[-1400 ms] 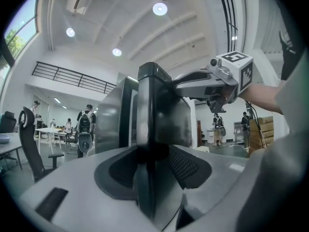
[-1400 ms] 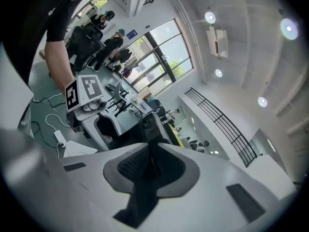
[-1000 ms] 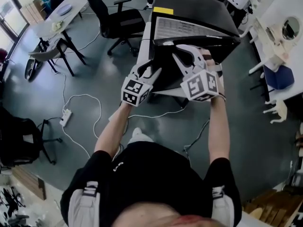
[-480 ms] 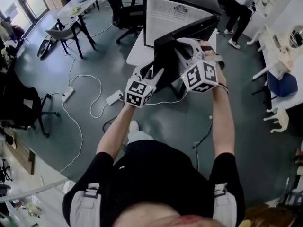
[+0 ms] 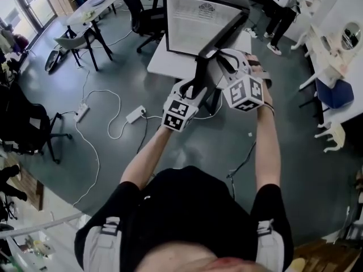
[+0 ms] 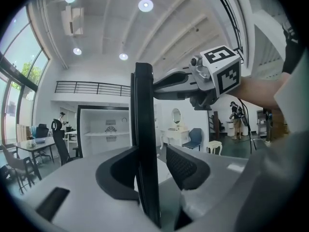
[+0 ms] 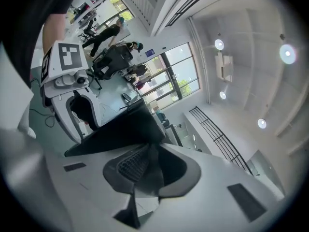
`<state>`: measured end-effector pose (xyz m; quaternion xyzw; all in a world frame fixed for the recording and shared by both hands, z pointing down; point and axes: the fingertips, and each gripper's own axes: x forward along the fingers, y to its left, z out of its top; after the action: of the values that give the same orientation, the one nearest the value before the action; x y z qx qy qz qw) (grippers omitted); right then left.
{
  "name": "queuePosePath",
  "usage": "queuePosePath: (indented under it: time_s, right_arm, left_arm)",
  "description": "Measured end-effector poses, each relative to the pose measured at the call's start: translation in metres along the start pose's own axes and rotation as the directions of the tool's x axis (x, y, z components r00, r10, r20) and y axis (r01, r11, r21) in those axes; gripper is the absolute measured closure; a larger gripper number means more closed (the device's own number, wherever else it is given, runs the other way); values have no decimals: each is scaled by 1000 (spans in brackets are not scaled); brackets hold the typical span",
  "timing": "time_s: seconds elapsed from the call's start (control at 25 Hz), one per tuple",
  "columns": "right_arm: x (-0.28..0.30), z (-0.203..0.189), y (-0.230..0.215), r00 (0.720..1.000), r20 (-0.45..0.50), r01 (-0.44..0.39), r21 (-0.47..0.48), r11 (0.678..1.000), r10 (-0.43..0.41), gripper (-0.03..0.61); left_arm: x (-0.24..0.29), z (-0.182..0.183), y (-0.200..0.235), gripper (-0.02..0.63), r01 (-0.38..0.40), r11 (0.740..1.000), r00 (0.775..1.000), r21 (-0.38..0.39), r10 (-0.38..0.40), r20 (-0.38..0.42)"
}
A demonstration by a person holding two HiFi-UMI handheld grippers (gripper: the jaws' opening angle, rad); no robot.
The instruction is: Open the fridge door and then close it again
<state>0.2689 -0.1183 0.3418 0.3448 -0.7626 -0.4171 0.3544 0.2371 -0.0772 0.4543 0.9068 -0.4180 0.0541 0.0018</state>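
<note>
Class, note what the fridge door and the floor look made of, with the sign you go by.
The fridge door looks like dark painted metal or glass, satin: thin, black, faintly sheened edge. The floor looks like sealed grey concrete, smooth: seamless, with soft reflections.

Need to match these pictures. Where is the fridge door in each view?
Head view: door, a dark slab seen edge-on, above centre.
Left gripper view: door, an upright black slab at centre, between the jaws.
Right gripper view: door, a dark slab slanting in from the left, between the jaws.
Shared landmark: windows top left; far left; upper centre.
</note>
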Motion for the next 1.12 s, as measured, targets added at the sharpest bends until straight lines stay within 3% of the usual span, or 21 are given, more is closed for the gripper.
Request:
queuePosePath:
  time_s: [0.08,0.12,0.16,0.2,0.28,0.36,0.48,0.56,0.64,0.8,1.0,1.12]
  right_arm:
    - [-3,1,-3,997,19,67,69,995,-69,528]
    - [-8,1,-6,993,30,109,139,984,-114,492]
    - [-14,-1,-9,986,40,146,235,961,-160,442]
    - [-22,-4,-10,978,45,176,345,922,-203,432]
    - [-41,-16,-4,959,40,212,552,807,-279,482]
    - [-57,-31,13,944,9,232,694,682,-331,520]
    - [-71,-61,49,934,-75,260,813,521,-349,577]
    - [-76,-81,73,934,-144,279,865,417,-326,579]
    - [-79,-95,90,934,-184,289,893,346,-307,583]
    - [-77,-101,104,938,-180,271,913,305,-295,584]
    - [-71,-98,100,944,-165,255,915,314,-285,584]
    - [-58,-88,91,954,-129,220,914,341,-272,584]
  left_arm:
    - [-4,-4,-1,448,15,1000,1000,-6,-15,-26]
    - [-7,-4,-1,448,18,1000,999,-12,-18,-29]
    - [-12,-3,-1,448,20,1000,999,-17,-20,-28]
    - [-17,-3,-2,448,22,1000,999,-21,-22,-24]
    - [-27,-3,-6,448,27,999,1000,-46,-28,-11]
    - [-36,-9,-9,473,29,995,1000,-91,-30,-6]
    - [-43,-18,-20,615,37,991,999,-128,-37,2]
    - [-43,-24,-30,615,60,989,998,-139,-61,-3]
    - [-42,-30,-37,615,70,987,997,-143,-73,-12]
    - [-38,-35,-34,615,48,989,998,-142,-51,-21]
    - [-36,-34,-26,615,8,993,1000,-121,-11,-16]
    - [-31,-32,-18,601,-11,995,1000,-104,9,-23]
